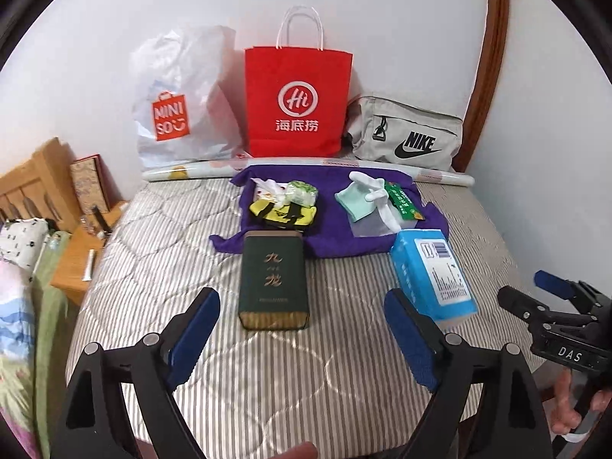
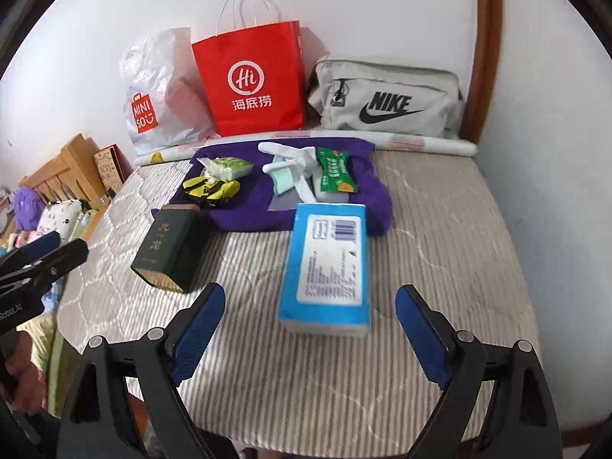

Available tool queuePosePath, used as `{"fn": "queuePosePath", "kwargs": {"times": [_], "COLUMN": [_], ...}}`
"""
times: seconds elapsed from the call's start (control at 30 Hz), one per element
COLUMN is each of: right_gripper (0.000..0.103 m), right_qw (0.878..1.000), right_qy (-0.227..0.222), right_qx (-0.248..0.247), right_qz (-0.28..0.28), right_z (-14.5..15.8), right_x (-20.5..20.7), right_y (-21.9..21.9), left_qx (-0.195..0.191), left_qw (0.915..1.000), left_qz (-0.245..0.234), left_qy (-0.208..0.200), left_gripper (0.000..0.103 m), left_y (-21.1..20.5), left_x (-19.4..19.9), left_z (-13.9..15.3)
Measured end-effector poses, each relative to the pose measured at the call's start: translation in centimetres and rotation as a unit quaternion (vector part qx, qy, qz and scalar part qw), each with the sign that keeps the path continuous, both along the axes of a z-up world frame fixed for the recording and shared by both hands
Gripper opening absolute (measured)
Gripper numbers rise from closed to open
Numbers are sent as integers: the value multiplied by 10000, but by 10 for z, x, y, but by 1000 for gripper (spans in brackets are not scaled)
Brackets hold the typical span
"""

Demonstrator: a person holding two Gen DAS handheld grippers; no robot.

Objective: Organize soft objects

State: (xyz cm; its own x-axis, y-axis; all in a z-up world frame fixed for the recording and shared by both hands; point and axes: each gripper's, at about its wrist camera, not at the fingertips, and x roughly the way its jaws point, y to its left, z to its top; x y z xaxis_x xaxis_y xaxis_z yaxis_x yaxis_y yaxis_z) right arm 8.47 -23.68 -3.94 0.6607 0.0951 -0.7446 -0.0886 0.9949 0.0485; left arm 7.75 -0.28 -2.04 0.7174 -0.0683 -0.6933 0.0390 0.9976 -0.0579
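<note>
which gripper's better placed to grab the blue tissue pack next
Right, probably. The blue tissue pack lies straight ahead between the open right gripper fingers, while the left gripper, also open and empty, faces the dark green tin.

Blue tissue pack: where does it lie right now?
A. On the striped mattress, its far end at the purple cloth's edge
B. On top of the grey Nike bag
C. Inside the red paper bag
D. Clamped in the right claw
A: the tissue pack lies flat on the mattress ahead of the open right claw, its far end reaching the purple cloth.
</note>
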Motion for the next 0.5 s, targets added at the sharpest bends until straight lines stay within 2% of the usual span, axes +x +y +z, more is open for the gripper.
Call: {"fn": "queuePosePath", "kwargs": {"times": [0.2, 0.5], "right_gripper": [90, 90], "right_qw": [9996, 9993], "right_qy": [-255, -377], "right_qx": [-80, -50], "right_qz": [-99, -62], "right_z": [5, 9], "right_x": [-35, -59], "right_y": [-5, -6], "left_qx": [-33, 12], "left_qw": [9999, 9994], "left_qz": [-73, -142], "left_qy": [-143, -303], "left_gripper": [87, 87], "left_y": [-7, -18], "left_x": [-33, -54], "left_z": [1, 5]}}
